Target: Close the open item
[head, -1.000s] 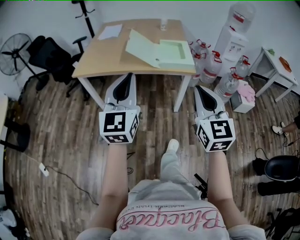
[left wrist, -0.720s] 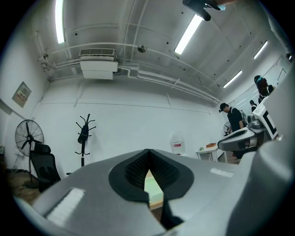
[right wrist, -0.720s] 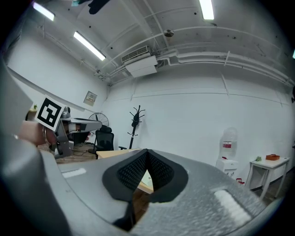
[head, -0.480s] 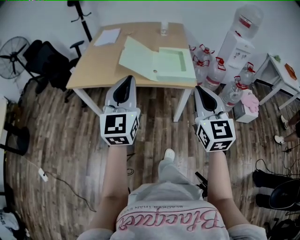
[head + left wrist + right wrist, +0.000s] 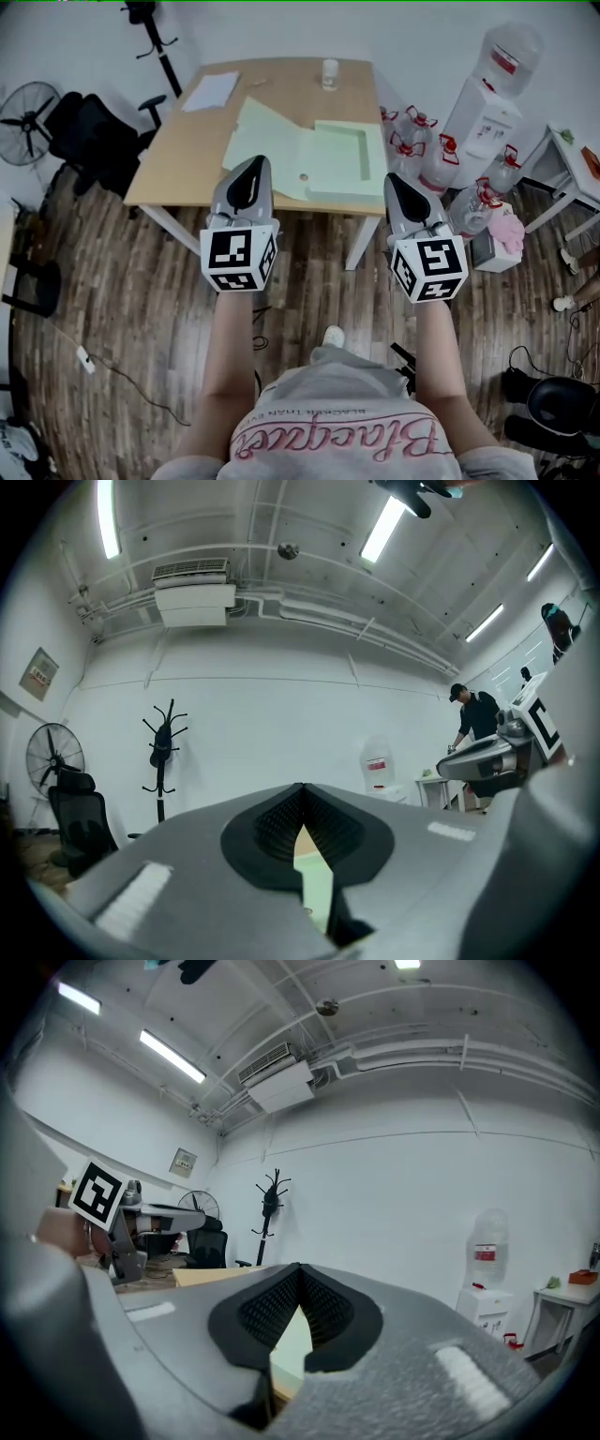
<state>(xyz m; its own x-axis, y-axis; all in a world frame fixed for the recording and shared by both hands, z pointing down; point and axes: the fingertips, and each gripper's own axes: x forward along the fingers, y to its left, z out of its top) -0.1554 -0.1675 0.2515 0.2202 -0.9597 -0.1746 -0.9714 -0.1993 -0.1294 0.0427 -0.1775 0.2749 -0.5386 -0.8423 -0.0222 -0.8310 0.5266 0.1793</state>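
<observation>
Table [image 5: 173, 164] and open green folder [image 5: 319, 155] nearer; left tongs [image 5: 251, 161] and right tongs [image 5: 392, 178] now over its edge.

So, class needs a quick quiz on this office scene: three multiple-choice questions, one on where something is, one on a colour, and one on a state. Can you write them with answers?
1. Where on the table does the white sheet of paper lie?
A) inside the box file
B) at the near right corner
C) at the far left corner

2. What colour is the box file?
A) red
B) pale green
C) black

3. How is the file's lid?
A) open, laid flat on the table
B) shut over the box
C) taken off, lying on the floor

Answers:
1 C, as the head view shows the sheet alone at the far left corner, apart from the file.
2 B, as both tray and lid are pale green against the wood.
3 A, as the lid is spread out to the left of the empty tray.
</observation>
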